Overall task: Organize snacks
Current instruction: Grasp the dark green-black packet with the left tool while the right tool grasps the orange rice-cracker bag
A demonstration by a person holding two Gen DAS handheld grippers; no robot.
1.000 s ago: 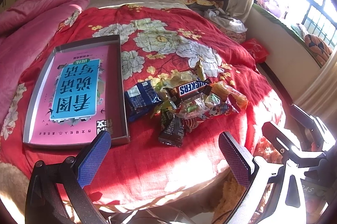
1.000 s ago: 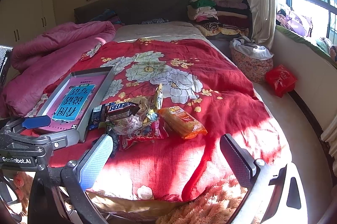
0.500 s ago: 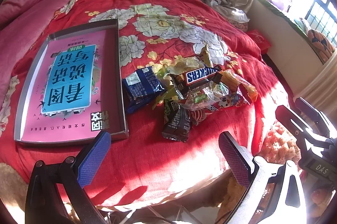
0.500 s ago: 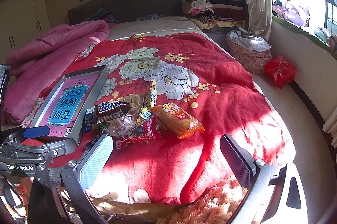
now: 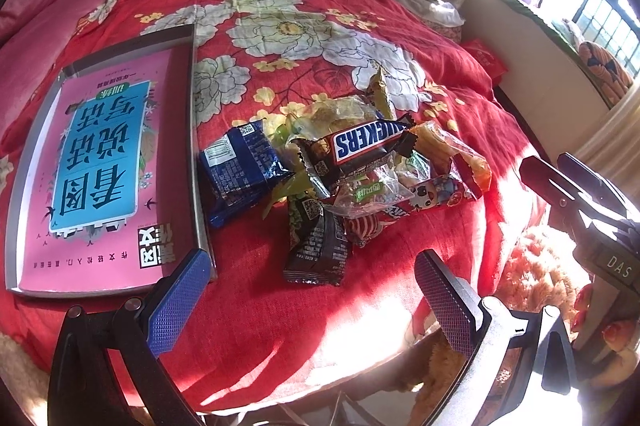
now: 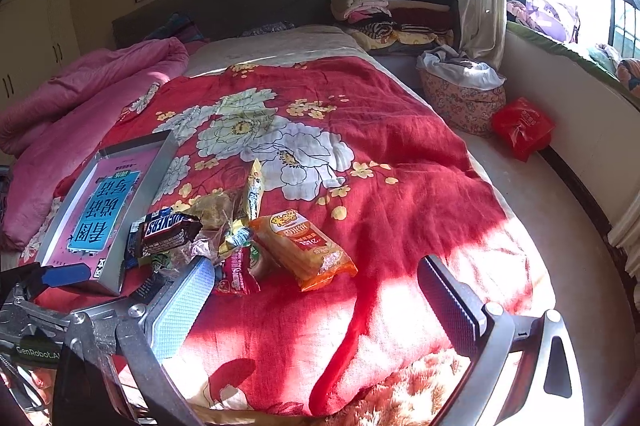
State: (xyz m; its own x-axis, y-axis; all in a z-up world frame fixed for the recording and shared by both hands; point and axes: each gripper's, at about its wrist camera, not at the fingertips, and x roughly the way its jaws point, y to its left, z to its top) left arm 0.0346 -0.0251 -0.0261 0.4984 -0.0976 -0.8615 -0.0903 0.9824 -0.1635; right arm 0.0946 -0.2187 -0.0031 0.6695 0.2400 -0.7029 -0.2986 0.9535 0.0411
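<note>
A heap of snacks lies on the red flowered bedspread [image 5: 304, 37]: a Snickers bar [image 5: 370, 141] on top, a blue packet [image 5: 242, 165] at its left, a dark wrapper [image 5: 318, 246] nearest me, an orange packet [image 6: 306, 248] on the right. Left of the heap sits a grey metal tray [image 5: 198, 153] with a pink and blue cover lying in it. My left gripper [image 5: 310, 300] hangs open just short of the dark wrapper, holding nothing. My right gripper [image 6: 316, 300] is open over the bed's near edge, beside the orange packet.
A pink quilt [image 6: 80, 93] is bunched along the bed's left side. Folded clothes [image 6: 384, 13] are stacked by the headboard. On the floor at the right stand a cloth basket [image 6: 460, 93] and a red bag [image 6: 522, 125]. An orange fluffy rug [image 5: 532, 266] lies below the bed's edge.
Both grippers have moved in toward the snack heap, which now looks larger and closer. Their jaws have stayed open and nothing on the bed has moved.
</note>
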